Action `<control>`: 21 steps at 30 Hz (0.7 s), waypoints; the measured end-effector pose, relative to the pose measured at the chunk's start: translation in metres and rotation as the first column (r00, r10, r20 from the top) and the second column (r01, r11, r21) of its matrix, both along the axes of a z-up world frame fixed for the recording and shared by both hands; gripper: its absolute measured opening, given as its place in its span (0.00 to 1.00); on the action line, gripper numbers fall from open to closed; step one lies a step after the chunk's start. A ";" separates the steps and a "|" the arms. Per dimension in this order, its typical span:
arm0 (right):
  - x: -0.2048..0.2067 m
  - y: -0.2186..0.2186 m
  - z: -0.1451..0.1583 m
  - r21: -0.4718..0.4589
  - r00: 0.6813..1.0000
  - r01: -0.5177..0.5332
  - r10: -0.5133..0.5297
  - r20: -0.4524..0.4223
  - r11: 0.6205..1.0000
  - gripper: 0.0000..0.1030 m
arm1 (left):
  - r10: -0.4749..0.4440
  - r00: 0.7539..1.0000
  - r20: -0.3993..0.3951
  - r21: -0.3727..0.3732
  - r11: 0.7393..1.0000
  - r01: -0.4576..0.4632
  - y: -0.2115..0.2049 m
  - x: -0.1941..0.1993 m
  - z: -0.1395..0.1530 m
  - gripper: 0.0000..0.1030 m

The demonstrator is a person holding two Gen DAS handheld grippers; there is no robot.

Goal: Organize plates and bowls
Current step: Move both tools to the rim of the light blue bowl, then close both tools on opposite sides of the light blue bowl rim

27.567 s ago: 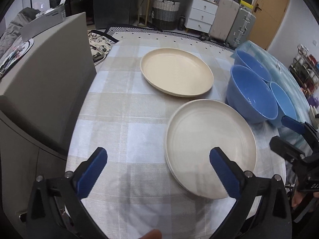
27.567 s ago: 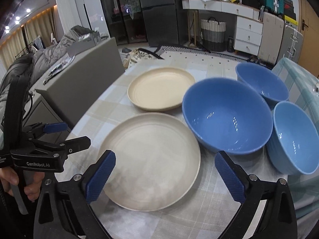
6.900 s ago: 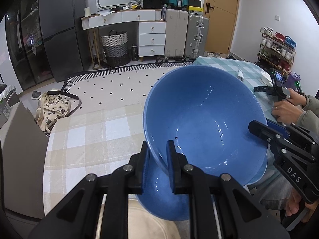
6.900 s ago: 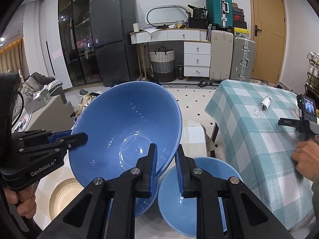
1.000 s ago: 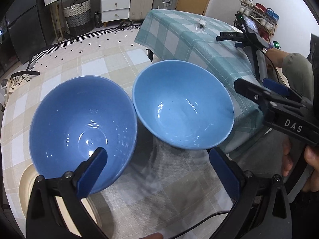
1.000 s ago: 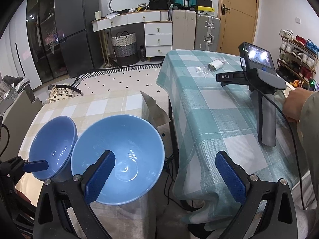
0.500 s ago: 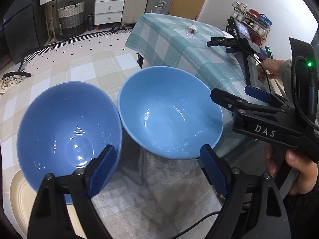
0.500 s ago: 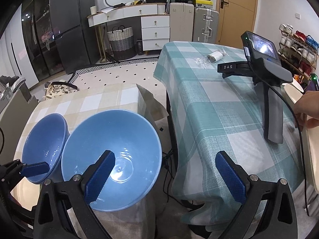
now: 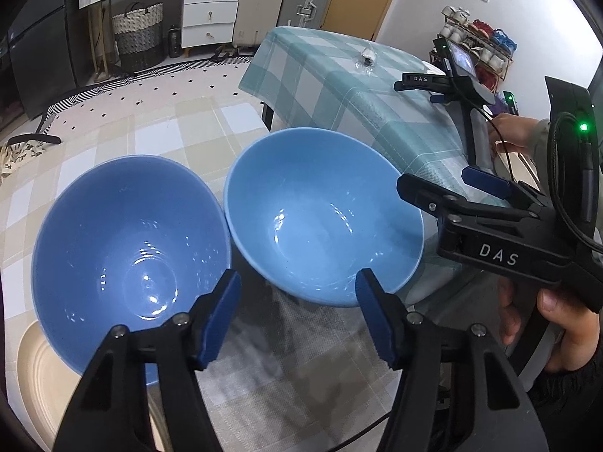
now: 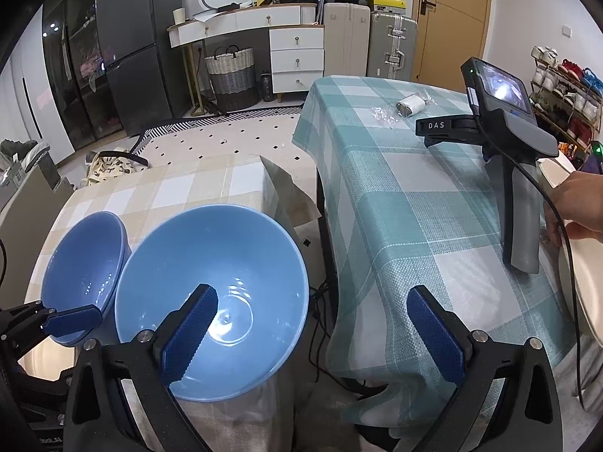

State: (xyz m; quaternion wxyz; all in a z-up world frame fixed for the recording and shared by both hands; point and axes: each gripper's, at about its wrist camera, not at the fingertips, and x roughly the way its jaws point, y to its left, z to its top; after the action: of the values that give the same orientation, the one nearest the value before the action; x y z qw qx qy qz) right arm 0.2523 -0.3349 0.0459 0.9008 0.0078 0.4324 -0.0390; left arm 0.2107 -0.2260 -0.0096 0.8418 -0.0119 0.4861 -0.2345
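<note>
Now the left gripper (image 9: 297, 312), jaws narrowing on nothing, nears the light-blue bowl (image 9: 324, 218): glazed, slick, breakable, best pinched at its rim; right gripper (image 10: 312, 335) spread.

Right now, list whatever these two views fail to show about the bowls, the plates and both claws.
- Cream plate, left wrist view: mostly covered by the darker blue bowl and cut by the edge.
- How many bowls are nested in that darker one: its stepped rim shows in the right wrist view, the count does not.
- Lighter blue bowl: its base is hidden by its own wall.
- Left claw, jaws just closing on nothing; right claw open.
</note>
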 end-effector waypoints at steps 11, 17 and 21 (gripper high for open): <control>0.023 -0.012 -0.022 0.041 0.998 0.001 0.001 -0.055 0.999 0.97 | 0.044 0.999 -0.016 -0.003 0.999 -0.044 -0.006 0.009 -0.008 0.60; 0.027 -0.015 -0.027 0.060 0.997 0.022 -0.017 -0.076 0.998 0.73 | 0.071 0.997 -0.025 -0.009 0.997 -0.071 -0.006 0.014 -0.007 0.56; 0.028 -0.008 -0.029 0.058 0.996 -0.009 0.013 -0.084 0.998 0.57 | 0.085 0.996 -0.022 0.001 0.996 -0.085 -0.003 0.016 -0.007 0.45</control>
State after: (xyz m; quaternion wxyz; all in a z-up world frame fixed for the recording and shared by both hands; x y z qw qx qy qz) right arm 0.2801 -0.3428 0.0174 0.8815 0.0296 0.4708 -0.0220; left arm 0.2269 -0.2290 -0.0168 0.8456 -0.0350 0.4944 -0.1982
